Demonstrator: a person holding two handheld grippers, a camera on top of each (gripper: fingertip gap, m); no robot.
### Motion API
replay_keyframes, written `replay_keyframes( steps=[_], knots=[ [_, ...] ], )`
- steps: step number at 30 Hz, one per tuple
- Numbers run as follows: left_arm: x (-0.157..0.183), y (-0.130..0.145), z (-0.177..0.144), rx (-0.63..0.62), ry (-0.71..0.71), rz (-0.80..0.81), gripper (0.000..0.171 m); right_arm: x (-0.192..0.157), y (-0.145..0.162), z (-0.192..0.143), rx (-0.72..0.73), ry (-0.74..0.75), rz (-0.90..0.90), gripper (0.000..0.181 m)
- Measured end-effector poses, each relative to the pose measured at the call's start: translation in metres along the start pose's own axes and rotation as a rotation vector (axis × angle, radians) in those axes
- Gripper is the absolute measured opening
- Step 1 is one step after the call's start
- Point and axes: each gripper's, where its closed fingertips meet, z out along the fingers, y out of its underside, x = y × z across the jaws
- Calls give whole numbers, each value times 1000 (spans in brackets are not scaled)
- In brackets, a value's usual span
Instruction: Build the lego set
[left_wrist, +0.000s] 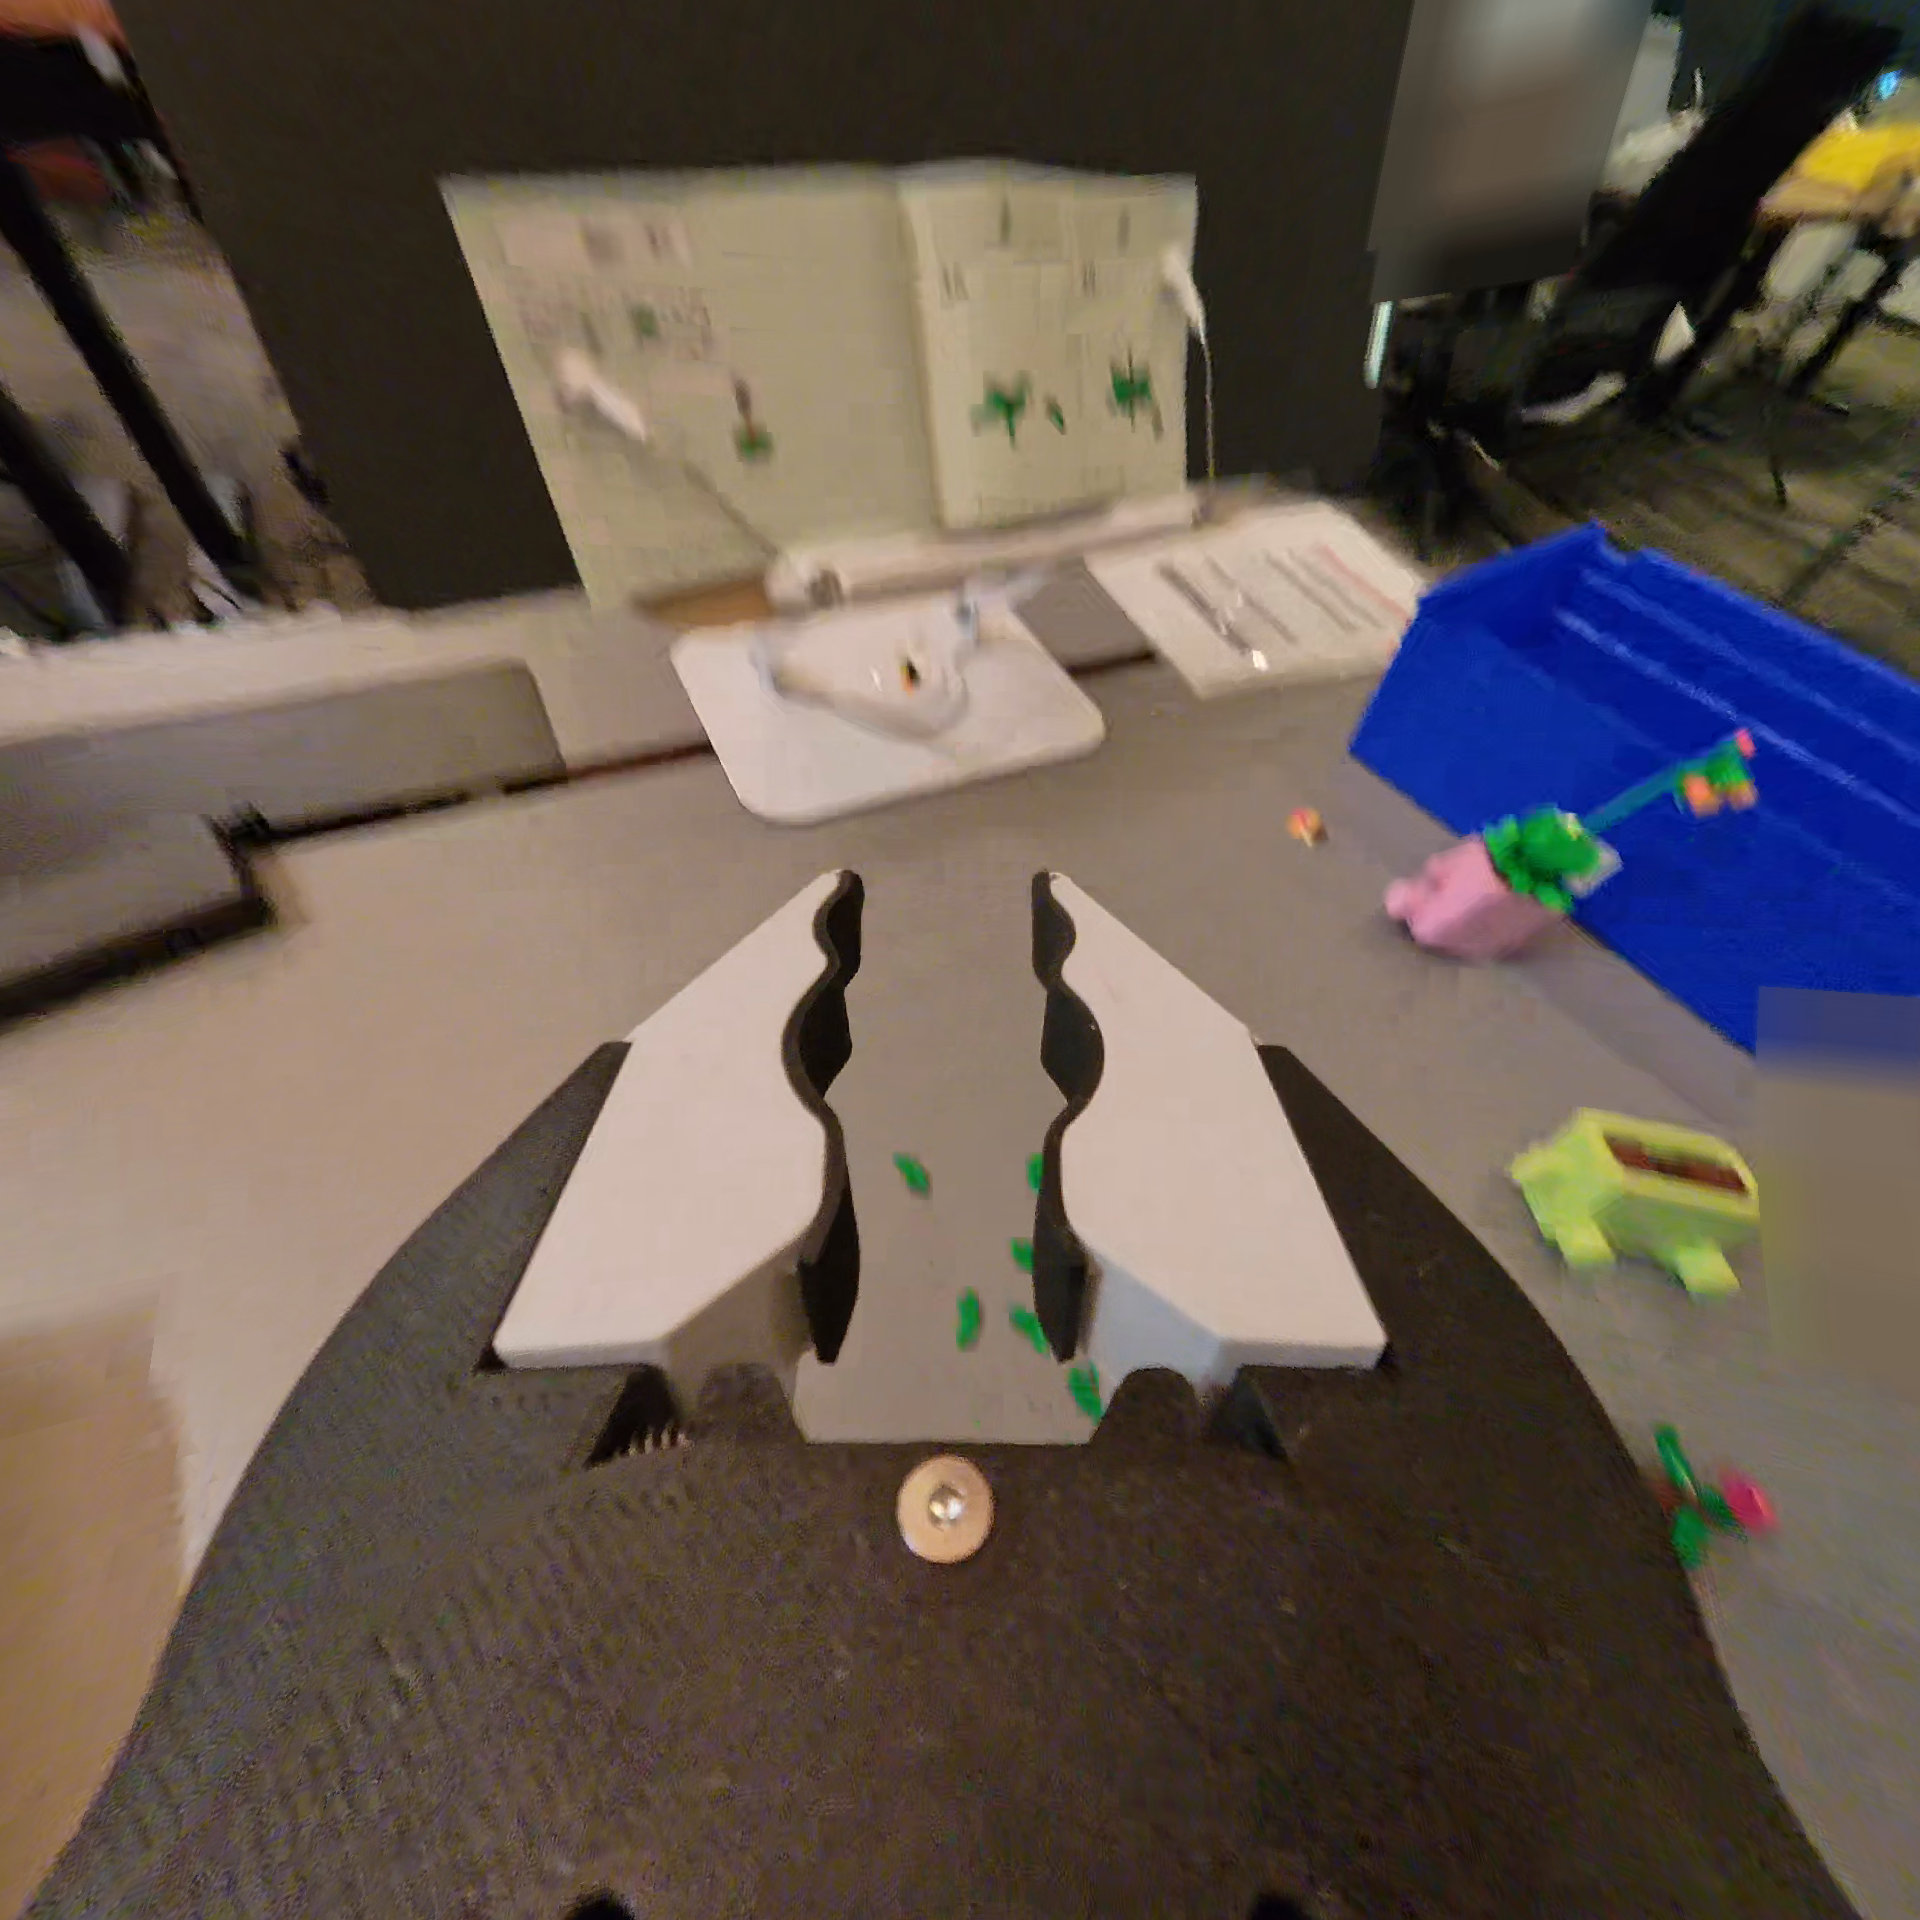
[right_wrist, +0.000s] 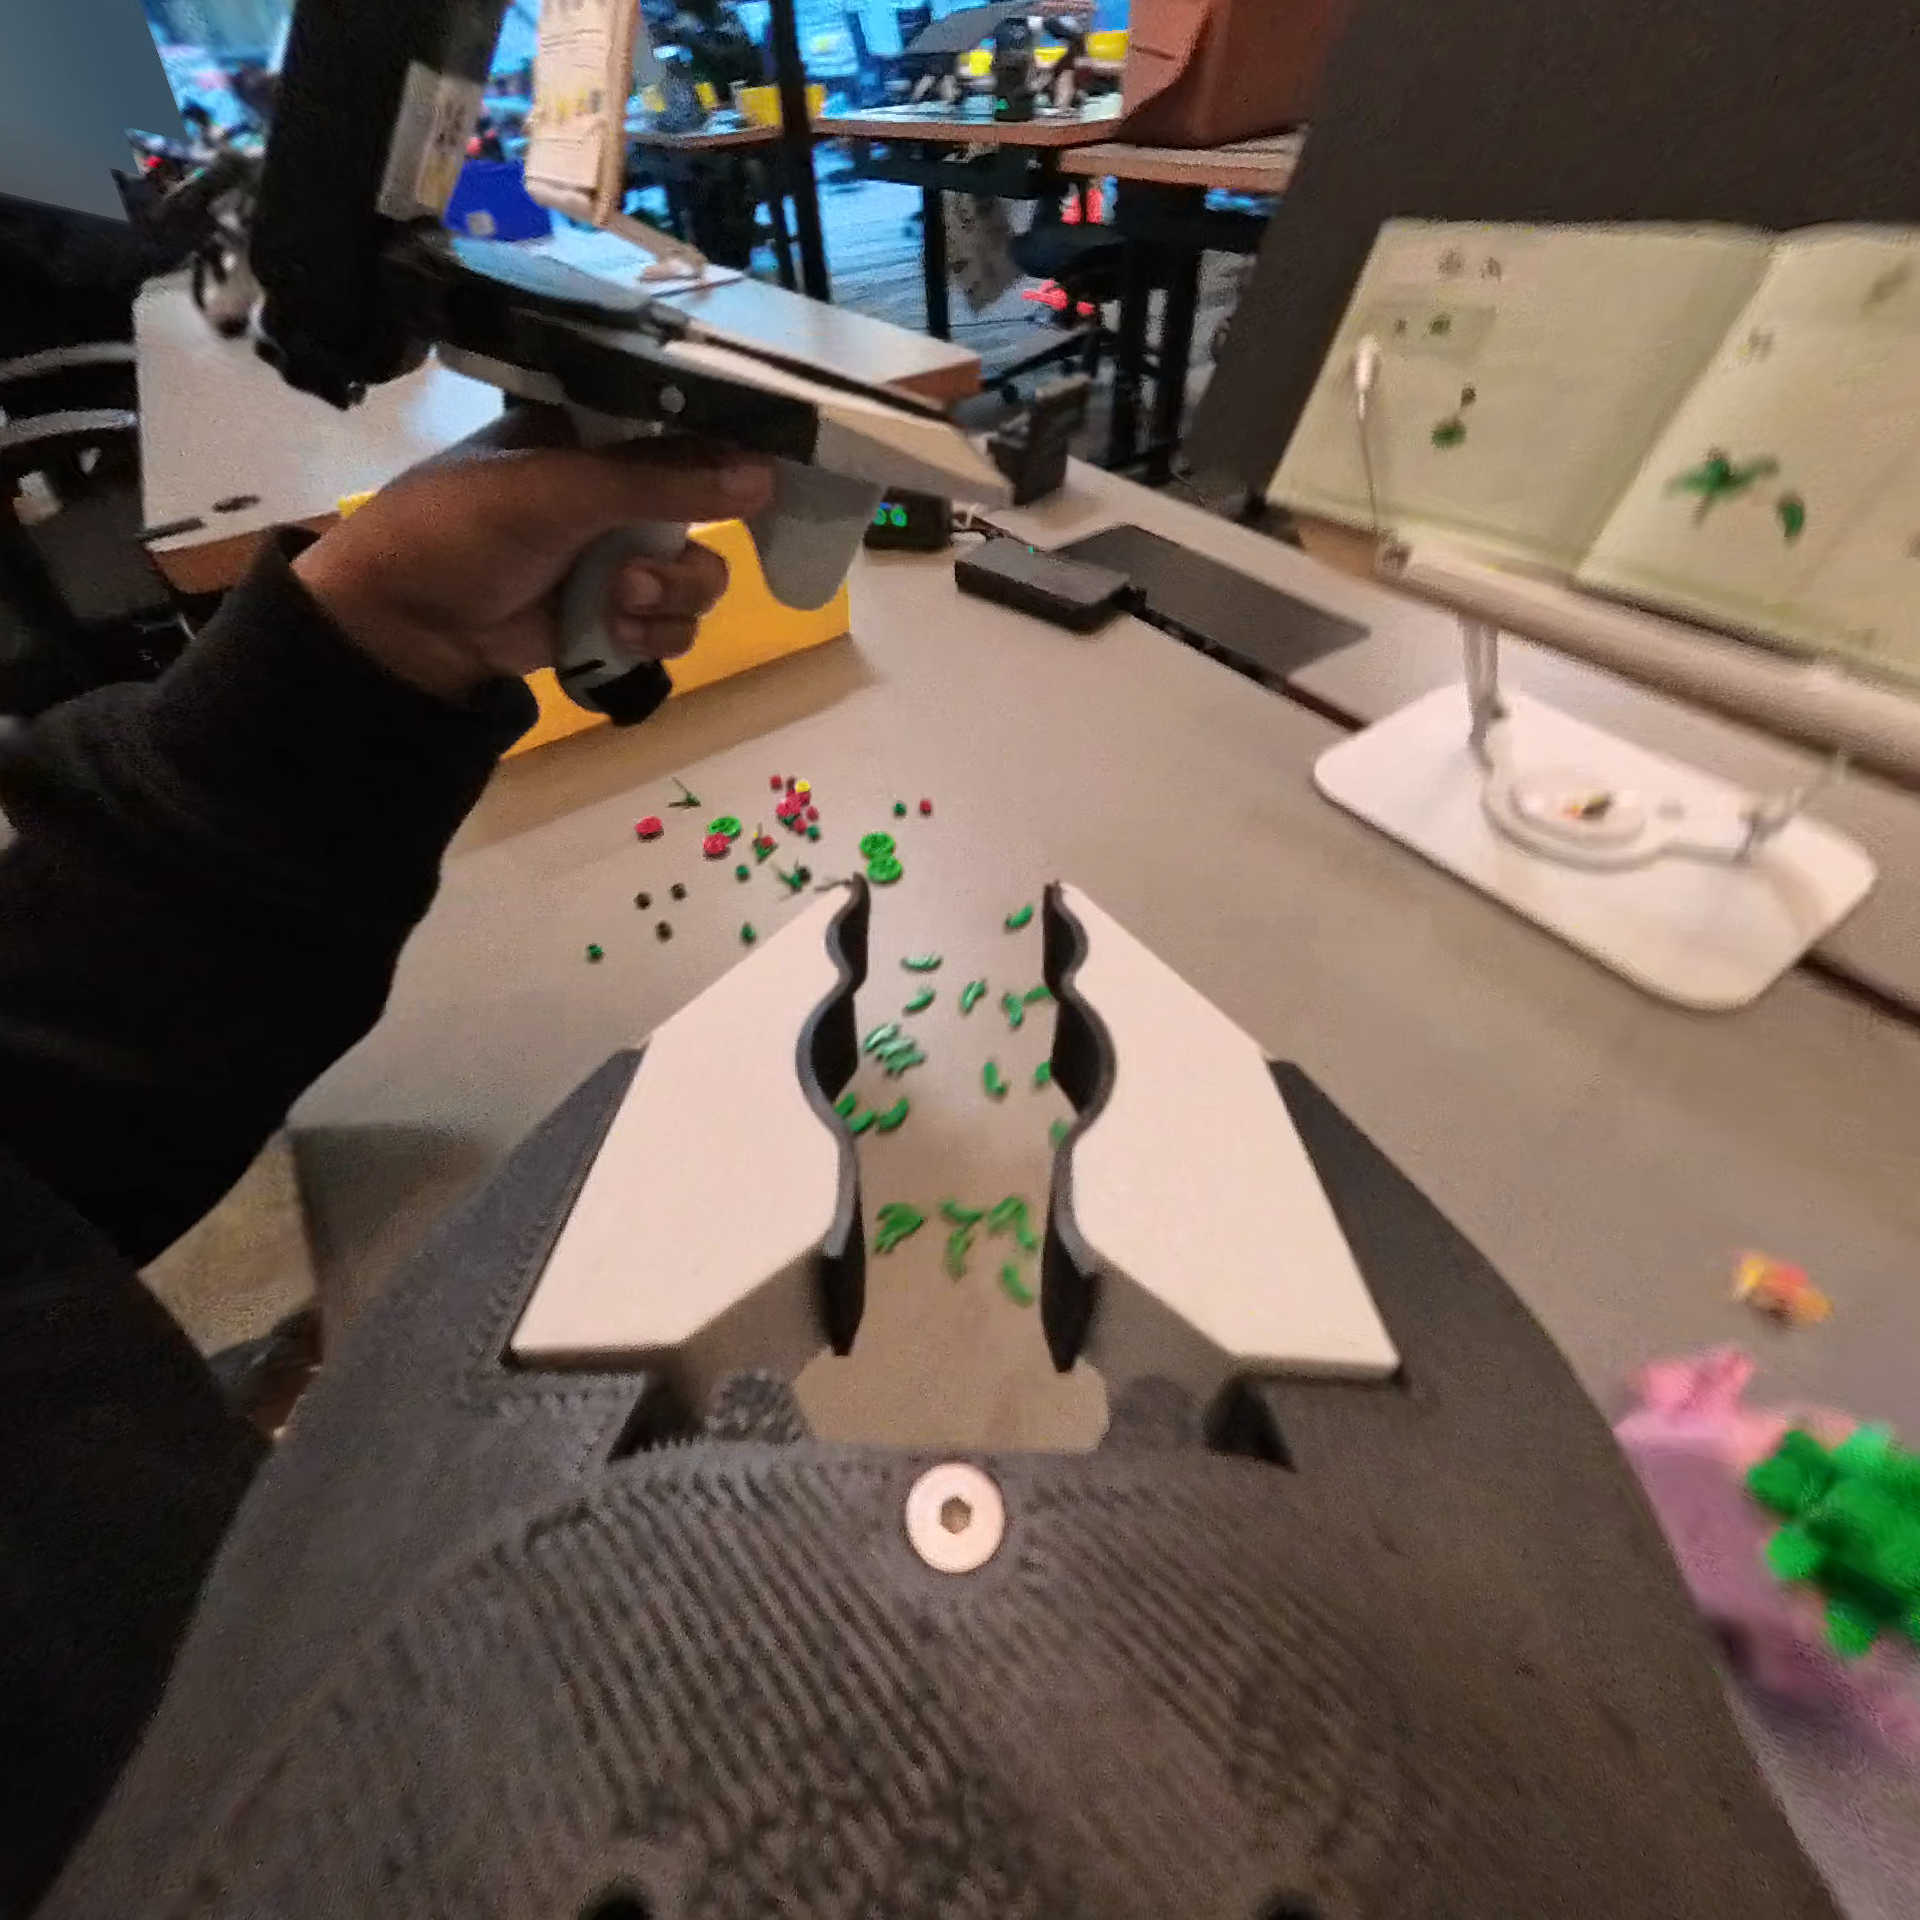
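Observation:
My left gripper (left_wrist: 945, 883) is open and empty, held above the grey table over several small green leaf pieces (left_wrist: 968, 1317). My right gripper (right_wrist: 954, 894) is open and empty above a scatter of green leaf pieces (right_wrist: 894, 1049). Small red, green and dark pieces (right_wrist: 790, 821) lie beyond it. A pink lego pot with a green plant and a long stem (left_wrist: 1496, 883) lies by the blue bin; it also shows in the right wrist view (right_wrist: 1787, 1527). A lime-green lego planter (left_wrist: 1642, 1195) sits at the right. The left gripper, held by a hand (right_wrist: 499, 561), shows in the right wrist view.
An open instruction booklet (left_wrist: 831, 353) stands on a white stand (left_wrist: 904, 717) at the back; the stand also shows in the right wrist view (right_wrist: 1600, 852). A blue bin (left_wrist: 1662, 748) is at the right. A yellow box (right_wrist: 748, 623) and a black device (right_wrist: 1039, 582) lie farther back. My right fingertips sit around 15 centimetres from my left ones. From the right gripper's tips to the lime-green lego planter (left_wrist: 1642, 1195) is close to 20 centimetres.

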Motion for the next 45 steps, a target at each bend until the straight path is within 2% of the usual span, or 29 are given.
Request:
replay_keyframes(
  steps=[3, 6, 9, 14, 16, 21, 26, 29, 33, 37, 39, 45],
  knots=[
    [7, 59, -15, -112, 54, -71, 30, -31, 37, -11, -22, -14, 148, 32],
    [4, 88, -27, -87, 66, -127, 25, -58, 65, -9, -81, -42, 220, 35],
    [-32, 110, -38, -109, -50, -120, 21, -80, 78, 3, -114, -63, 222, 37],
    [-110, 117, -78, -34, -275, -102, 4, -118, 89, 31, -118, -104, 200, 36],
    [-131, 117, -96, -43, -332, -156, 6, -133, 99, 42, -122, -125, 170, 36],
    [-137, 107, -116, -22, -325, -167, 10, -149, 138, 62, -195, -136, 121, 35],
    [-101, 115, -87, -80, -180, -157, 13, -150, 136, 60, -180, -151, 111, 35],
    [-77, 133, -61, -175, -151, -82, 15, -149, 134, 56, -163, -155, 106, 35],
    [-52, 154, -31, -278, -134, -58, 21, -147, 135, 47, -151, -138, 67, 32],
    [-55, 173, -11, -386, -214, 6, 24, -149, 134, 41, -134, -148, 32, 32],
    [-60, 181, -3, -428, -238, -17, 29, -149, 133, 40, -126, -154, 37, 31],
    [-67, 186, 13, -448, -241, -27, 31, -145, 136, 43, -158, -203, 144, 34]
  ],
)
